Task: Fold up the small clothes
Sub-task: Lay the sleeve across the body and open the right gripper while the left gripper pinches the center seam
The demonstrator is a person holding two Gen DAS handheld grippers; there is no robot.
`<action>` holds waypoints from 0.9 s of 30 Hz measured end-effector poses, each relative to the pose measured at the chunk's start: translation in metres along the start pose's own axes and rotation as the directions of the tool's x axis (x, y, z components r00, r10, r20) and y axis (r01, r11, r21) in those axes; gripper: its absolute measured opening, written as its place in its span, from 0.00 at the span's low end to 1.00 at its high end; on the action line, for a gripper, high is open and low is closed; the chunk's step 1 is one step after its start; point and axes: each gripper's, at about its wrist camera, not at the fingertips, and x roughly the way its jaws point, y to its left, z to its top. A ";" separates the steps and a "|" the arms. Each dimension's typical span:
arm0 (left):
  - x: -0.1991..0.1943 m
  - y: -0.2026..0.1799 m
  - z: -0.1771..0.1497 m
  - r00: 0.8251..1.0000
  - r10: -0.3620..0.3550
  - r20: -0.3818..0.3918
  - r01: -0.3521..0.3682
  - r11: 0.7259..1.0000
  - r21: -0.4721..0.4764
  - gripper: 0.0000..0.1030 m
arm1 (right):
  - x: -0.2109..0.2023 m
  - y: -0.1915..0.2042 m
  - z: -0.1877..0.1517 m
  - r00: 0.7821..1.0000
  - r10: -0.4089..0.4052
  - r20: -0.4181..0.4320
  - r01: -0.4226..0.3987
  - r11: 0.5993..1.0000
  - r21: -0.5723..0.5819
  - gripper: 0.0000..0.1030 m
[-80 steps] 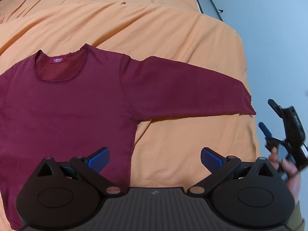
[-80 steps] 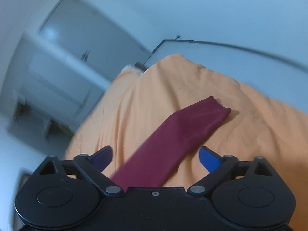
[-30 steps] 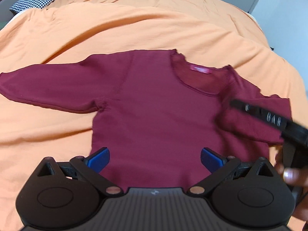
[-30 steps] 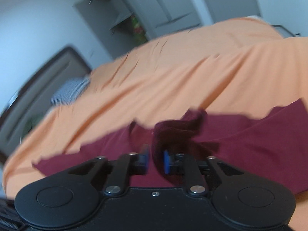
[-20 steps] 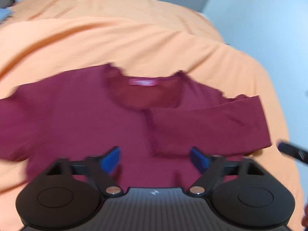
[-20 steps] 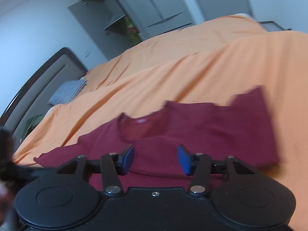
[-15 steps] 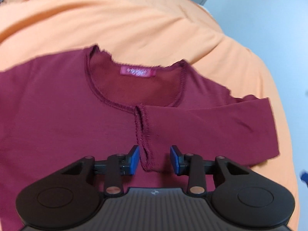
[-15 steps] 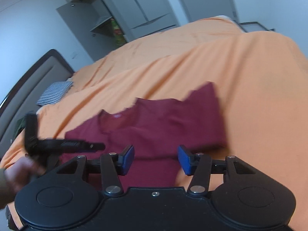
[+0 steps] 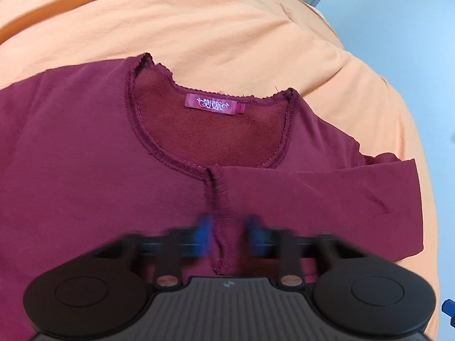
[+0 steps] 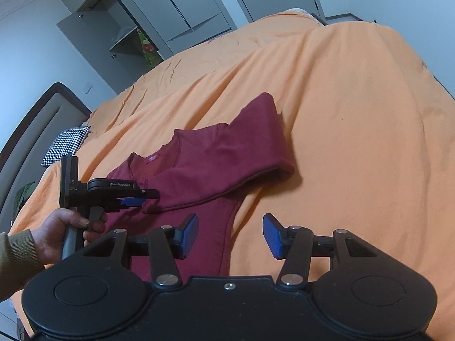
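Note:
A dark red long-sleeved sweater [image 9: 85,170] lies flat on the orange bed cover [image 9: 227,28], neck label up. One sleeve [image 9: 312,193] is folded across the chest, and its cuff [image 9: 220,199] ends just below the neckline. My left gripper [image 9: 229,237] points down at that cuff, its blurred blue pads closing in on either side of it. The right wrist view shows the left gripper [image 10: 142,199] gripping the cuff end, held by a hand [image 10: 57,233]. My right gripper [image 10: 230,234] stands open and holds nothing, above the sweater's [image 10: 216,159] side edge.
The orange cover [image 10: 355,142] spreads wide to the right of the sweater and beyond it. A checked pillow [image 10: 66,142] and a dark headboard [image 10: 34,122] are at the far left. Grey wardrobes [image 10: 142,28] stand behind the bed.
The right gripper carried the sleeve over the chest, let it go and drew back, open. The left gripper dropped toward the cuff and its jaws closed in from wide apart.

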 end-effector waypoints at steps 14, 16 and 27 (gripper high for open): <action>-0.099 0.094 0.031 0.954 0.270 0.128 -0.271 0.963 -0.013 0.07 | 0.017 0.003 0.027 0.999 0.015 0.048 -0.016 1.000 0.016 0.54; -0.096 0.098 0.035 0.960 0.248 0.131 -0.249 0.968 -0.015 0.07 | 0.031 0.001 0.035 0.998 0.028 0.054 -0.029 0.999 0.024 0.54; -0.079 0.094 0.039 0.951 0.279 0.131 -0.284 0.959 0.021 0.07 | 0.173 -0.028 0.114 0.994 0.101 0.033 -0.106 0.978 0.182 0.43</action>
